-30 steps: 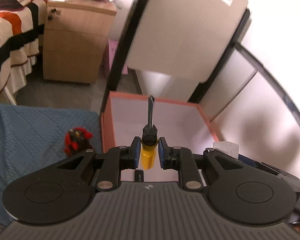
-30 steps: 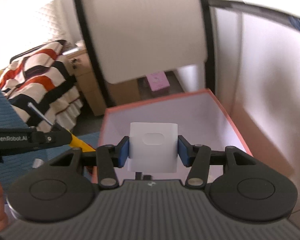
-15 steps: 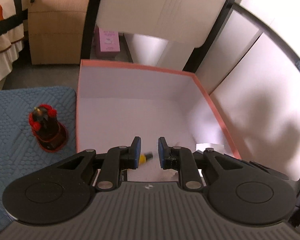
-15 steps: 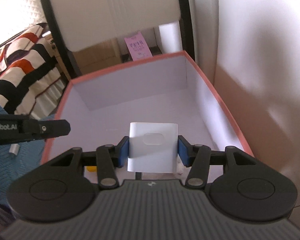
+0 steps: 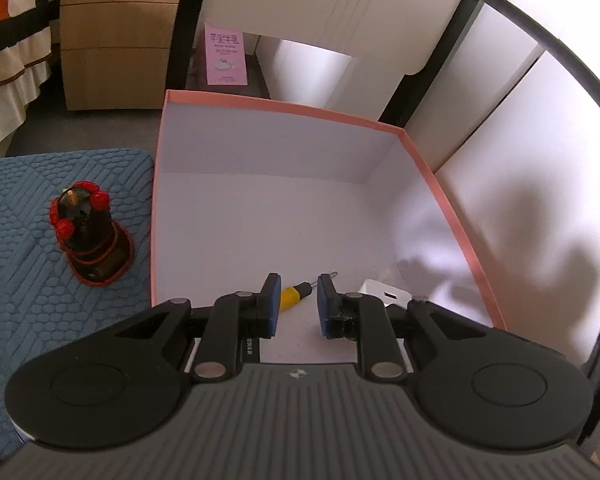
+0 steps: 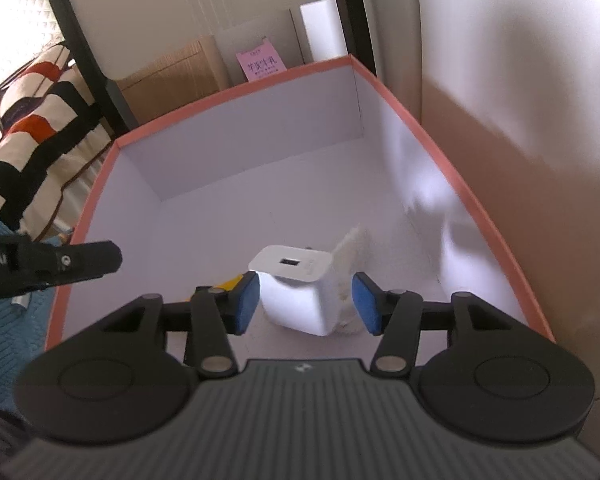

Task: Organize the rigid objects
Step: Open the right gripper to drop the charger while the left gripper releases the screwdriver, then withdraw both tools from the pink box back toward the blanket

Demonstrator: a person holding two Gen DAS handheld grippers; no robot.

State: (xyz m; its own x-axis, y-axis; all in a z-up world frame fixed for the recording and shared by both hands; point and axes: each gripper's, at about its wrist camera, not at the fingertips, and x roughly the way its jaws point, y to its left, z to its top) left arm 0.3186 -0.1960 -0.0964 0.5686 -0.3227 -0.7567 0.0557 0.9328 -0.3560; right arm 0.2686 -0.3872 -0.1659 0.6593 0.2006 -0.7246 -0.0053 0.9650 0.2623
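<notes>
Both grippers hovered over the near end of a pink-rimmed box (image 5: 440, 188) with a white interior. The left gripper (image 5: 298, 304) had its blue-padded jaws parted narrowly and held nothing; a yellow-handled screwdriver (image 5: 296, 290) lay on the box floor just beyond them. The right gripper (image 6: 306, 302) was spread wide and empty, with a white charger block (image 6: 296, 292) resting on the box floor between its pads, touching neither, against a scrap of white padding (image 6: 348, 256). Left of the box, a black bottle with red beads (image 5: 86, 236) stood on a blue quilted mat (image 5: 28, 304). Beyond the box's far wall stood a pink carton (image 5: 224, 58) and a wooden cabinet (image 5: 116, 32).
</notes>
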